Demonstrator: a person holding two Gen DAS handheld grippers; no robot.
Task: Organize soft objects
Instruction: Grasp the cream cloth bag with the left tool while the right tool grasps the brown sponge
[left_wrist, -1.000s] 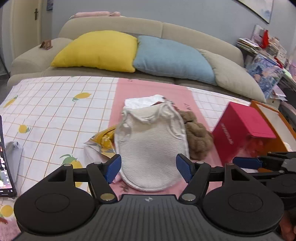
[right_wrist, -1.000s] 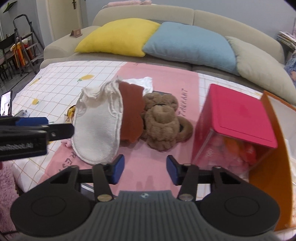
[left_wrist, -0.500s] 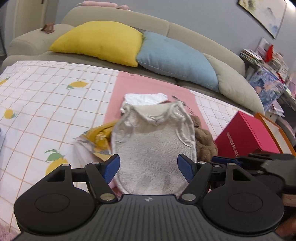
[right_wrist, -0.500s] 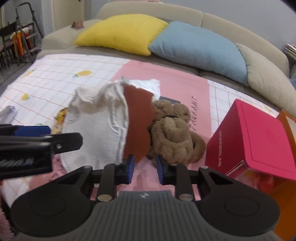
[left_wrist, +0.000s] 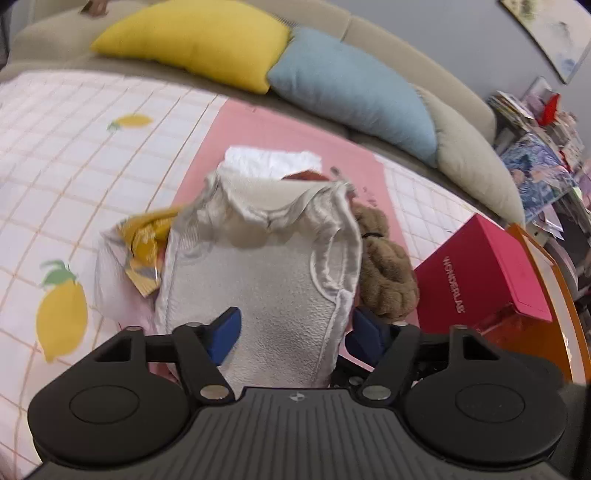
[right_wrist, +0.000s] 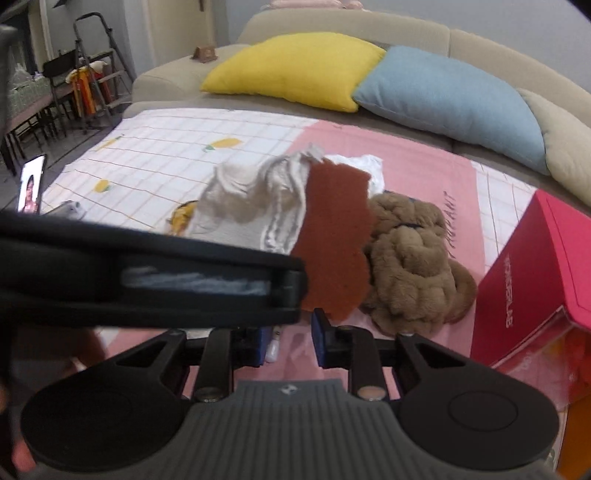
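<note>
A cream fleece vest (left_wrist: 266, 280) with a rust-brown inner side (right_wrist: 332, 251) lies on a heap of soft things on the pink cloth. My left gripper (left_wrist: 291, 332) is open, its blue fingers either side of the vest's lower hem. My right gripper (right_wrist: 290, 338) sits just below the vest's brown edge with a narrow gap between its fingers; whether it pinches cloth is unclear. A brown plush braid (left_wrist: 384, 266) lies right of the vest, also in the right wrist view (right_wrist: 410, 269). A white cloth (left_wrist: 269, 158) and a yellow patterned cloth (left_wrist: 144, 240) lie beneath.
A red lidded box (left_wrist: 484, 269) stands at the right inside an orange tray (left_wrist: 554, 273). Yellow (left_wrist: 199, 40) and blue (left_wrist: 351, 88) cushions lean on the sofa behind. The left gripper's body (right_wrist: 147, 273) crosses the right wrist view. A phone (right_wrist: 31, 184) stands at far left.
Both grippers have moved forward onto the vest. The right gripper's fingers have narrowed from wide open to a small gap. The vest's collar has bunched up.
</note>
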